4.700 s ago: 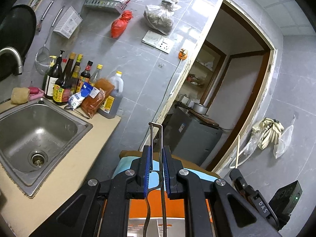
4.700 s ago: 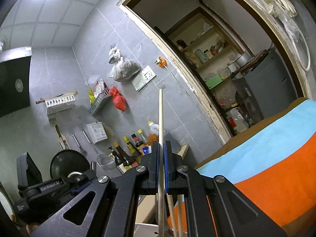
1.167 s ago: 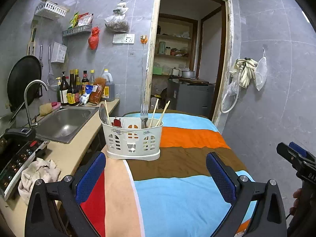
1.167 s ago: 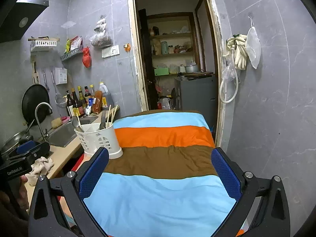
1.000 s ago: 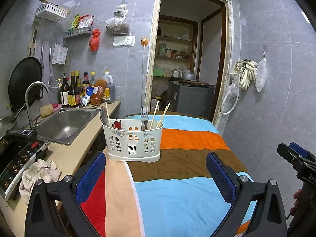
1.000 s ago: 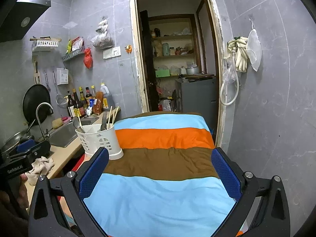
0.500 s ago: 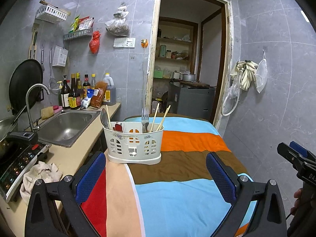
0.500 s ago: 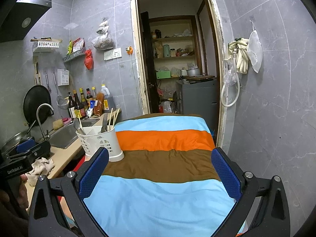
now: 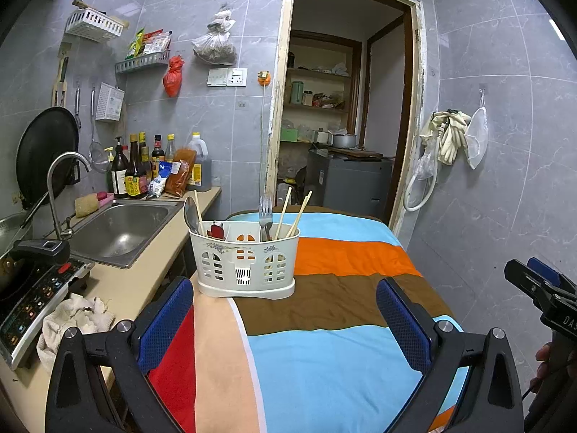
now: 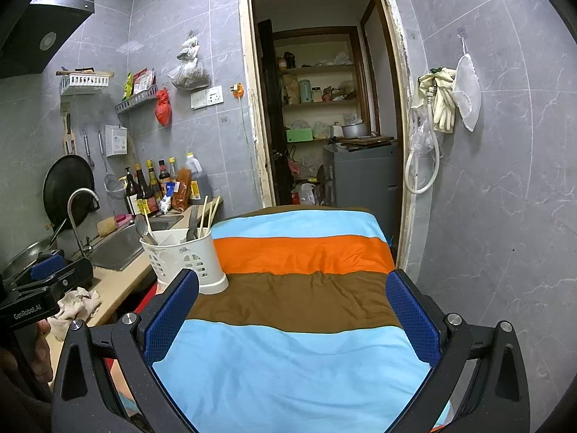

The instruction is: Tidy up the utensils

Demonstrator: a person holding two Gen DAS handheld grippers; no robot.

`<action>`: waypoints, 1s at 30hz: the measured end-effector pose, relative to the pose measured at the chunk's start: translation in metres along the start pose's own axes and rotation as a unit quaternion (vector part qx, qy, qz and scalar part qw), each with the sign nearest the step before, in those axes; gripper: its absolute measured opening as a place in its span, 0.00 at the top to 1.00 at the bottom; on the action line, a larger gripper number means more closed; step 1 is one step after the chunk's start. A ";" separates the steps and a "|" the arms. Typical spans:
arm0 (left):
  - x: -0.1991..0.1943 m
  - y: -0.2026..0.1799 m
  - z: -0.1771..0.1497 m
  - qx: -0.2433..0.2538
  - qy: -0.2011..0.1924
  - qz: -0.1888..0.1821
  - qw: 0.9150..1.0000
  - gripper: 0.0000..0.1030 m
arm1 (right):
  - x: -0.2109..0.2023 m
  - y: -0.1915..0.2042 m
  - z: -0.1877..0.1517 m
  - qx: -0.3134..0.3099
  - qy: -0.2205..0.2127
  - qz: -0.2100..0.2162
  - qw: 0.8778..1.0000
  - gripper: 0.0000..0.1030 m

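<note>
A white slotted utensil caddy (image 9: 245,263) stands on the striped cloth (image 9: 324,342) near its left edge; it also shows in the right wrist view (image 10: 184,256). It holds a fork (image 9: 265,213), wooden chopsticks (image 9: 299,213), a spoon (image 9: 190,211) and a red-handled item (image 9: 216,231). My left gripper (image 9: 285,321) is open and empty, a short way in front of the caddy. My right gripper (image 10: 292,314) is open and empty over the cloth, with the caddy to its left.
A counter on the left holds a steel sink (image 9: 119,227) with faucet, sauce bottles (image 9: 133,176), an induction cooker (image 9: 32,292) and a rag (image 9: 72,321). A doorway (image 9: 342,126) opens behind the table. Gloves (image 9: 447,137) hang on the right wall.
4.7 s ago my left gripper was shut on a metal utensil and my right on a chopstick. Both are open now and have drawn back from the caddy; little moved in the last second.
</note>
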State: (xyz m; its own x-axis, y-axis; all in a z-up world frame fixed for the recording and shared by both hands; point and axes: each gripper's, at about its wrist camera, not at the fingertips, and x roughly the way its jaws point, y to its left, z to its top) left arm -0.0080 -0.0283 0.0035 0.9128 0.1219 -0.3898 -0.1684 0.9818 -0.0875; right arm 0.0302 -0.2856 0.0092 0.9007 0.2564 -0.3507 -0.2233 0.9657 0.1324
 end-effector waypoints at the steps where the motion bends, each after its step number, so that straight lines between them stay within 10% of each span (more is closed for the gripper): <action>1: 0.000 0.000 0.000 0.000 0.000 0.000 1.000 0.01 | 0.000 0.000 0.000 0.000 0.000 0.000 1.000 0.01; 30: 0.001 0.003 0.001 0.001 0.000 -0.004 1.000 0.01 | -0.001 0.003 0.000 0.000 0.000 -0.001 1.000 0.01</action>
State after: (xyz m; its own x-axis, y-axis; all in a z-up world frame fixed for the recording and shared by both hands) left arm -0.0077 -0.0249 0.0034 0.9139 0.1133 -0.3897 -0.1596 0.9832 -0.0884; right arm 0.0287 -0.2826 0.0097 0.9008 0.2547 -0.3516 -0.2214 0.9661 0.1326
